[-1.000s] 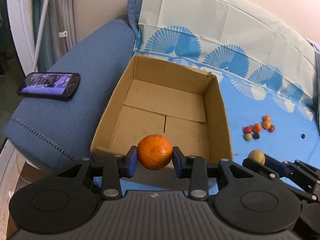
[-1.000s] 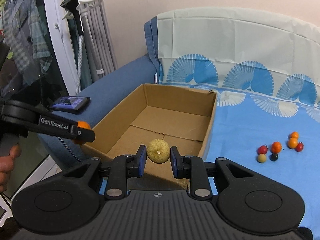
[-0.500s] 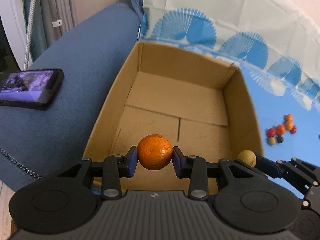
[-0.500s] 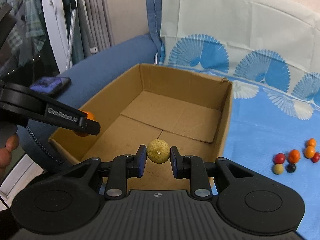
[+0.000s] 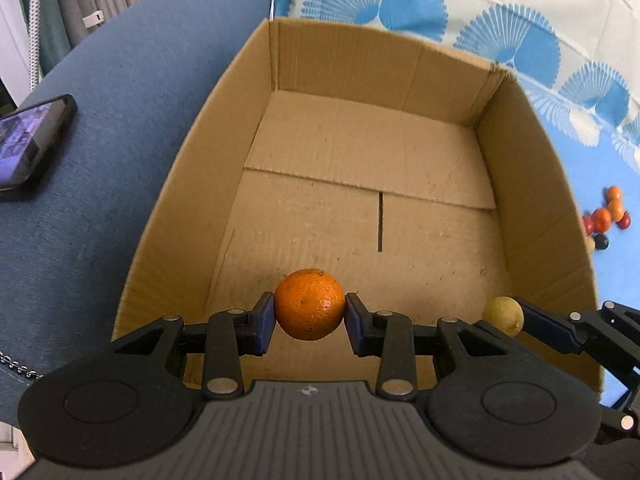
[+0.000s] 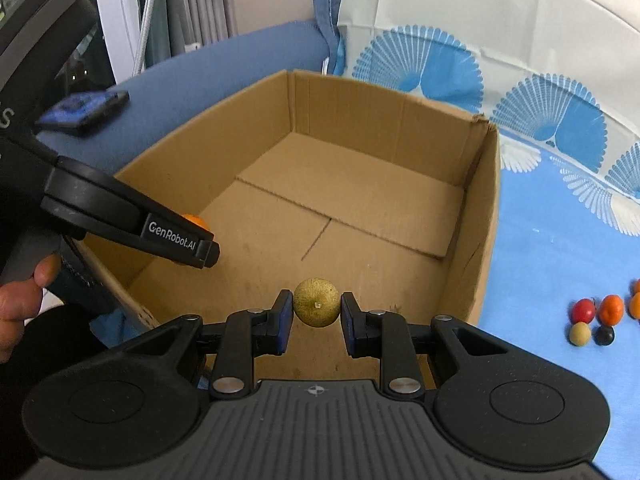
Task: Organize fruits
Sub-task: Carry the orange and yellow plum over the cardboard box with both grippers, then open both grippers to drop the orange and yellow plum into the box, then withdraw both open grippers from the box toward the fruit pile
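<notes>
Left gripper (image 5: 310, 318): clamped on an orange (image 5: 309, 304), blue pads pressing both sides; it hangs over the near end of the box.
Right gripper (image 6: 316, 312): pinched narrow on a small yellow-green fruit (image 6: 316, 301), also over the near end of the box, to the right of the left one.
Seen from the left wrist: the yellow-green fruit (image 5: 503, 315) shows at lower right by the box's right wall, in the other gripper's tip.
Seen from the right wrist: the orange (image 6: 194, 222) peeps out behind the left gripper's black finger, just inside the box's left wall.
Box (image 5: 532, 184): brown cardboard, open top, bare floor of folded flaps; neither fruit touches that floor.
Loose fruits (image 6: 596, 316): a small cluster of red, orange, tan and dark ones on the blue sheet (image 6: 552, 248), right of the box and outside it.
Armrest (image 5: 120, 128): blue fabric, left of the box, touching it.
Phone (image 5: 28, 144): lies on the armrest, screen lit.
Hand (image 6: 20, 300): grips the left gripper's handle at the left edge.
</notes>
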Motion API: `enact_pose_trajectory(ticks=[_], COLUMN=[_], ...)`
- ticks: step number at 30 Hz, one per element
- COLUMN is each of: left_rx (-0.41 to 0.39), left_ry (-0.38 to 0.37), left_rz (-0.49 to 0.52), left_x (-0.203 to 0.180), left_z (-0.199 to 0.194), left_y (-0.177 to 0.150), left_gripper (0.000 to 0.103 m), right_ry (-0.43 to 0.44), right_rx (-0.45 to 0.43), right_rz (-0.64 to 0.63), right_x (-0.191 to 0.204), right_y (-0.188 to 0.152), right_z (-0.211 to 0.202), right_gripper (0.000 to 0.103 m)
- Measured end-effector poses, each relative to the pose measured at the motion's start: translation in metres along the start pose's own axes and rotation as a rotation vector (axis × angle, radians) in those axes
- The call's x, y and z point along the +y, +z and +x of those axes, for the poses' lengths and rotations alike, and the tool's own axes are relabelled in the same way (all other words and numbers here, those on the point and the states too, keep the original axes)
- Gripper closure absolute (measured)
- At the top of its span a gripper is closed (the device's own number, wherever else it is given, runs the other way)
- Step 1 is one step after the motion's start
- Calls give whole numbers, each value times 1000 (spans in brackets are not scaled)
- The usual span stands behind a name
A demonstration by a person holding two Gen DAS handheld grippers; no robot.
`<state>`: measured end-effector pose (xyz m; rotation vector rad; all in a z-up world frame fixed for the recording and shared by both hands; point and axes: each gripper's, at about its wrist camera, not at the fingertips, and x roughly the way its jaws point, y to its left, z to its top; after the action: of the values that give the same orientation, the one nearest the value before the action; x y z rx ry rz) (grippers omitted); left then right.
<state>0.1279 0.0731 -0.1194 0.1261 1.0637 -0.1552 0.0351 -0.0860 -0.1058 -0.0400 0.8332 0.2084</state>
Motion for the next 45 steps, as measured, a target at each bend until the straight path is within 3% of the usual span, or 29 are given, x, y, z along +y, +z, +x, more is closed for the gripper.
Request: enact_pose_trajectory(ticks=[4,6,7,8,9,10,13,16,20,26,30,39,45], left_rx=[-2,-56,-90,-136,-190,-220,-214,-214,-196,-155,-159,-257,-311], left_ry=[-3,-34,-33,-20,-5,1,19,16,4,18,12,15,25], left_rz=[17,36,42,45,49,70,106,76,-5,-122,-117,-108,-86], left_x=[-2,-3,-4,-5,-7,-8,-11,-7,0,3,-4,-15,-21], left_z=[4,-5,-11,-19,-29,-36,-52,-73,-106,-144,-158,-198,-220], left_y=[-2,-4,-4,-5,-7,-8,-9,-19,-48,-96,-112,-130,-140], left_gripper=[61,32,6,0,0,0,0,0,0,0,0,0,0], right_ry=[-11,-13,-10,-14,-22,-32,-49,-34,12,10,-15,-22,-25], right_rx=[5,3,-6,-17,-32,-52,-90,-94,-81,-75,-127,-258,-312], right_rz=[-17,-33,-43,-53,-62,-68,-78,-37,56,172,179,95,111], right_x=[1,3,4,6,7,8,9,5,1,4,9,29,26], right_y=[-2,-1,0,0,2,3,7,8,-3,-32,-39,-55,-66], right_z=[3,2,0,-3,-8,-13,-34,-61,-100,-145,-167,-214,-237], right_gripper=[76,73,60,50,33,24,17,10,6,5,5,2,1])
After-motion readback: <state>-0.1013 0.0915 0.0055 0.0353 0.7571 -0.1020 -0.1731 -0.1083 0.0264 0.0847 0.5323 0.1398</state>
